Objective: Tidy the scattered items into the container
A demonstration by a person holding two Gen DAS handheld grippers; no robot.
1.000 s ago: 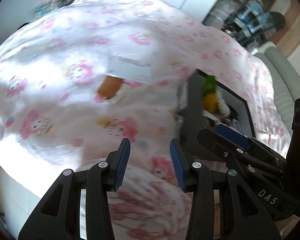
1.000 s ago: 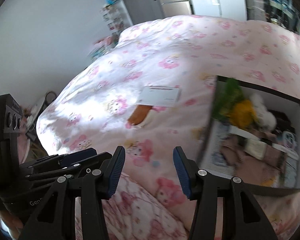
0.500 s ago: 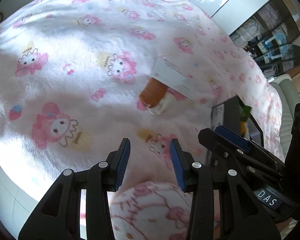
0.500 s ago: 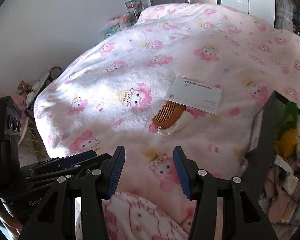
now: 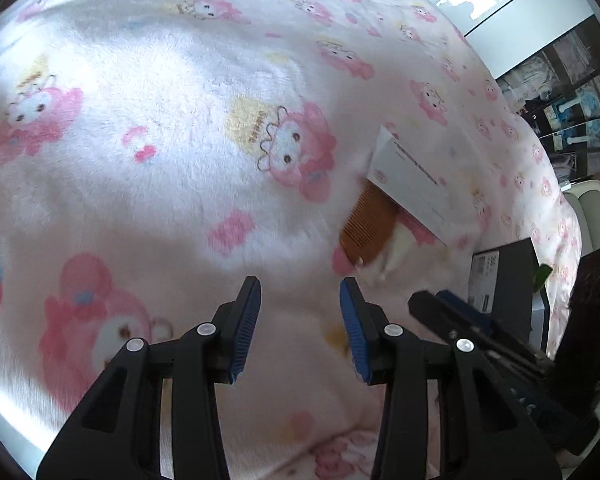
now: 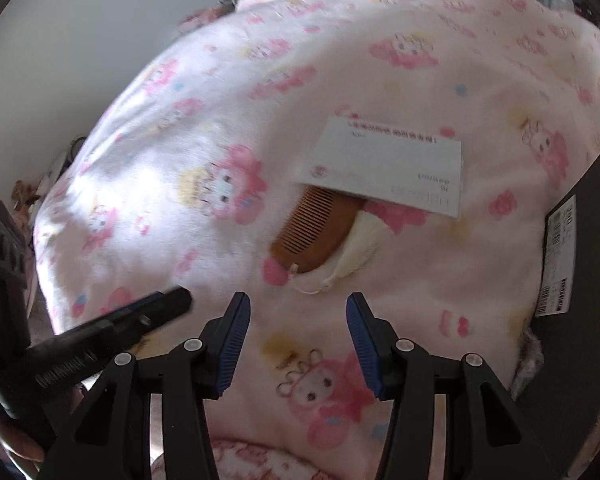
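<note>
- Pink blanket with a cartoon print covers the whole surface; a bright patch of light falls on its left part.
- Left gripper: jaws apart, nothing between the blue pads, only blanket showing through the gap. It points steeply down at the fabric.
- In the left wrist view the wooden comb lies up and to the right of the left gripper, apart from it, teeth toward the upper left.
- Right gripper: jaws wide apart and empty, blanket visible between the pads. The comb lies just above its gap, not touching the fingertips.
- A cream cloth piece touches the comb's right and lower edge; what it is cannot be told.
- White printed card lies flat on the blanket, its lower left edge over the top of the comb.
- Black container stands at the right edge of the right wrist view, a white barcode label on its near wall. Apart from comb and card. Its contents are out of view here.
- In the left wrist view the same container sits behind the right gripper's fingers, something green at its rim.
</note>
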